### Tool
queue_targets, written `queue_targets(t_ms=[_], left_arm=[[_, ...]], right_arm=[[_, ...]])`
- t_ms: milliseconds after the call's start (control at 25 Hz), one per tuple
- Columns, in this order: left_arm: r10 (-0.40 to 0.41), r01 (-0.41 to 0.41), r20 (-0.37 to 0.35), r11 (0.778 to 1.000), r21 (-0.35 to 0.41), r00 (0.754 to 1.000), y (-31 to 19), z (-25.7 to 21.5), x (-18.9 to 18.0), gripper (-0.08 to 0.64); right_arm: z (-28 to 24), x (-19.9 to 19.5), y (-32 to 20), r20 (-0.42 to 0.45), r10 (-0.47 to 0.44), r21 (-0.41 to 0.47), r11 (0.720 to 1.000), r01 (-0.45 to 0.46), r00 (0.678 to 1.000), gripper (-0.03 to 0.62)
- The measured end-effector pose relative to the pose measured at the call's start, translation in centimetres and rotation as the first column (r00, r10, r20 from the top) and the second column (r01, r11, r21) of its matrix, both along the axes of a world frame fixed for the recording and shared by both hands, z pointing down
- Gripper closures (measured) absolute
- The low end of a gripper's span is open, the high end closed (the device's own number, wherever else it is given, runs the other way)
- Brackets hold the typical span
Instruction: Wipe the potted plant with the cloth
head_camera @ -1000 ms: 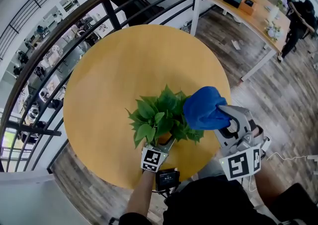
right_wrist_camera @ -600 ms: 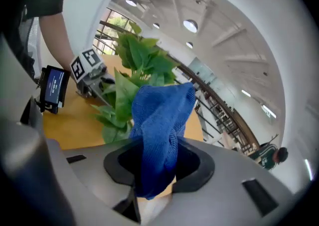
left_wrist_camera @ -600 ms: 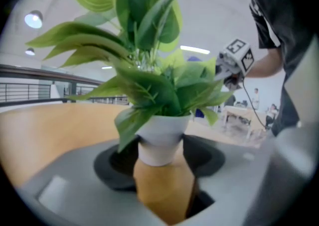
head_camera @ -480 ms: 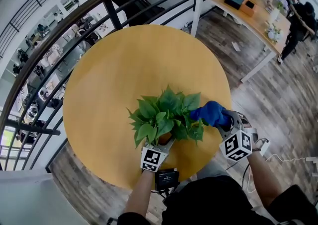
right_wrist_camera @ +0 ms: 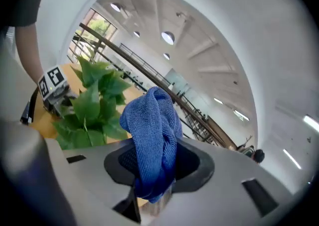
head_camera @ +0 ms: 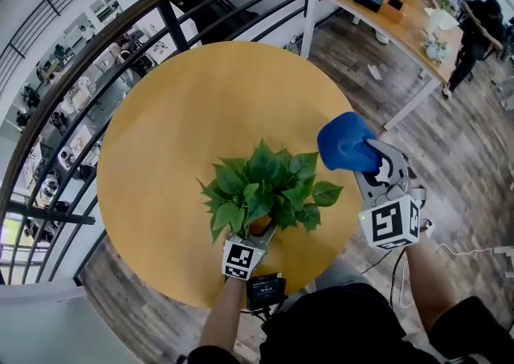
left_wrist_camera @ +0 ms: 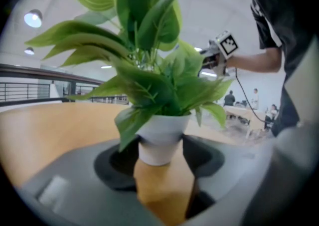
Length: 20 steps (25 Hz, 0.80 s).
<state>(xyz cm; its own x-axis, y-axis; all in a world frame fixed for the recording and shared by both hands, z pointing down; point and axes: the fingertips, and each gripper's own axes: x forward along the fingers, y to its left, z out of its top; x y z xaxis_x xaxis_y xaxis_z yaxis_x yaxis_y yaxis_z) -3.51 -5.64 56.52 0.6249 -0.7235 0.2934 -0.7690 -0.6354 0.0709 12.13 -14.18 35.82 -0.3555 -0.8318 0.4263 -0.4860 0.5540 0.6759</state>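
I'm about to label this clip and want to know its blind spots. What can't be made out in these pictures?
- Head view: the pot is all but hidden under the leaves.
- Right gripper view: the cloth covers the gripping faces of the right tool.
- Head view: things on the far table are too small to name, and the picture edge cuts them off.

No legible text, labels, brands or numbers anywhere in view.
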Motion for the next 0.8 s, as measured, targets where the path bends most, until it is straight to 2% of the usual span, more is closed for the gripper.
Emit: queue_targets(t_ms=[120,200,280,440,560,680,800], left_arm=[[0.002,-0.002,-0.002,1.0,0.0,1.0,0.0,-0.1,0.2,0.291],[0.004,-0.004,-0.002,1.0,0.0,1.0,-0.1,-0.1,0.3,0.291],[0.004,-0.004,-0.003,1.0,-0.001,1.0,0.0,-0.1,0.3,0.293],[0.006,-0.006,0.0,1.0,-0.001,1.0,0.1,0.0,0.2,0.295],[0.006,-0.006,0.0,1.0,-0.001,1.0,0.0,0.0,0.1,0.295],[0.005,-0.005,-0.002,1.0,-0.003,1.0,0.0,0.0,0.1,0.295],[0.005,-0.005,-0.001,1.0,-0.003,1.0,0.0,-0.1,0.1,0.295]], right_arm=[[-1.3,-5.6,1.7,0.013,-0.151,0.012,0.989,0.151,0.988,0.456],[0.5,-8.2,2.7,-0.027,-0.234,-0.022,0.972,0.233,0.972,0.456],[3.6,-8.9,2.8,-0.075,-0.267,-0.081,0.962,0.261,0.961,0.456],[9.8,-4.9,1.0,-0.113,-0.169,-0.228,0.963,0.14,0.979,0.456],[12.9,-0.6,0.1,-0.17,-0.086,-0.3,0.954,0.032,0.982,0.456],[13.2,2.3,-0.7,-0.188,-0.009,-0.297,0.954,-0.048,0.982,0.456],[9.8,3.1,-1.8,-0.136,0.047,-0.212,0.974,-0.076,0.99,0.456]])
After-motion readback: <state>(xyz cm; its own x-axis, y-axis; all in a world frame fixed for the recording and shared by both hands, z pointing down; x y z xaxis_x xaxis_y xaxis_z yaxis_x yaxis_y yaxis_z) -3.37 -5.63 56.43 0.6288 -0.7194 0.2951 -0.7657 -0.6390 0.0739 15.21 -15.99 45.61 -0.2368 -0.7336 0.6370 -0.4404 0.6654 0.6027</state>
